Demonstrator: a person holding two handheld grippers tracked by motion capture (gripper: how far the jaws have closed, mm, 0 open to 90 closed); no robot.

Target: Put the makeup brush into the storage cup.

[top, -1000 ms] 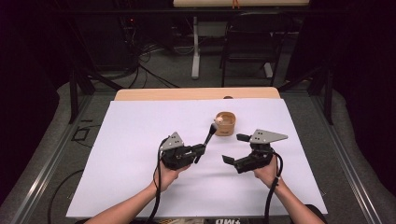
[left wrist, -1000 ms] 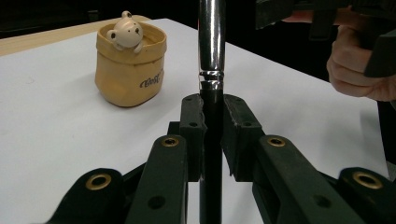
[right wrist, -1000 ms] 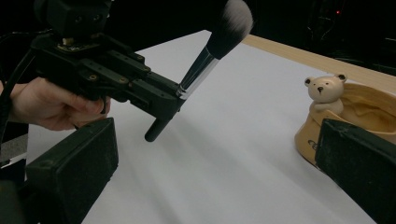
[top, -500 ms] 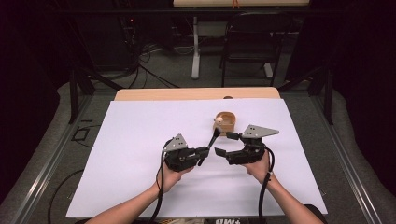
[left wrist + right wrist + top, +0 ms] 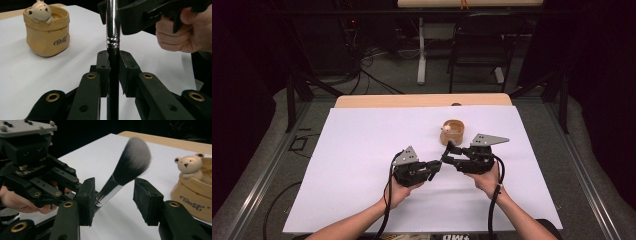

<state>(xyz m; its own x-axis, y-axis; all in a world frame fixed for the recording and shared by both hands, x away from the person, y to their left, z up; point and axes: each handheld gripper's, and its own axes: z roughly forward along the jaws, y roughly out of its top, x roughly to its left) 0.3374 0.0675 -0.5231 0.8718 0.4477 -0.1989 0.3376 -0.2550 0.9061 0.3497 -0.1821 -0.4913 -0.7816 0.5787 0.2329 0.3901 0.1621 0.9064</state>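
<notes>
While my left gripper (image 5: 113,75) pinches the black-handled, chrome-ferruled makeup brush (image 5: 130,162), I centre my spread right gripper (image 5: 112,202) on the ferrule; close squarely, clear of bristles.

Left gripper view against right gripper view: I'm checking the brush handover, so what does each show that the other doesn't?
The left gripper view shows the left gripper shut on the brush's black handle. The right gripper view shows the soft brush head and the right gripper open around the silver ferrule. Both share the ferrule, the tan bear pot and the white table.
</notes>
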